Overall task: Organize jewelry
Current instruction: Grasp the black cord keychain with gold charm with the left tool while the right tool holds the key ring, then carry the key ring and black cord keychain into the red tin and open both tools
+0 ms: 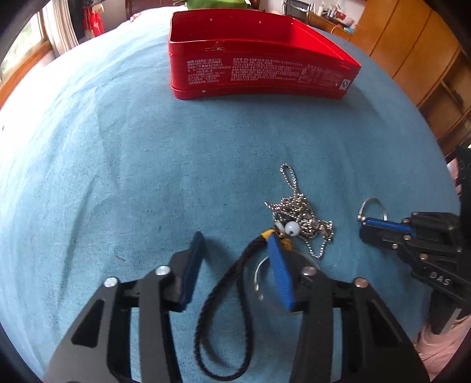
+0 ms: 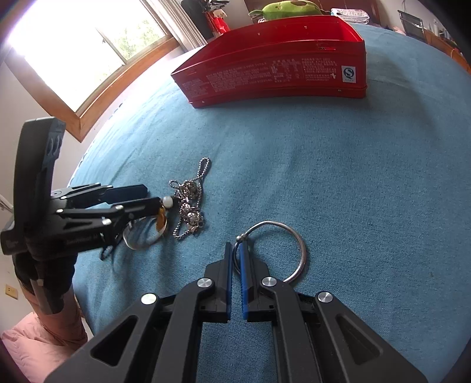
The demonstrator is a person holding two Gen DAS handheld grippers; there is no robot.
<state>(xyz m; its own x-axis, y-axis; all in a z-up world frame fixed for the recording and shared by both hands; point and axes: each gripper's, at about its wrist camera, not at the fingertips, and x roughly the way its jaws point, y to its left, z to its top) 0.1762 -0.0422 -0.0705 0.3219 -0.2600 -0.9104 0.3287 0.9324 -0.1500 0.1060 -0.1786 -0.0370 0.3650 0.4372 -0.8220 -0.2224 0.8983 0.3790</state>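
Observation:
An open red tin (image 1: 253, 70) stands at the far side of the blue cloth; it also shows in the right wrist view (image 2: 276, 73). My left gripper (image 1: 235, 244) is open, its fingers astride a black cord (image 1: 226, 297) tied to a white bead (image 1: 292, 228) and a clear pendant. A silver ball chain (image 1: 300, 212) lies heaped just beyond it, also seen from the right (image 2: 188, 203). My right gripper (image 2: 235, 250) is shut on a silver ring bangle (image 2: 279, 250) that rests on the cloth; it shows at the right of the left view (image 1: 363, 227).
The blue cloth (image 1: 117, 176) covers the whole work surface. A window with a wooden frame (image 2: 97, 85) is at the left. Wooden cabinets (image 1: 418, 59) stand at the back right. A green plush toy (image 2: 291, 8) sits behind the tin.

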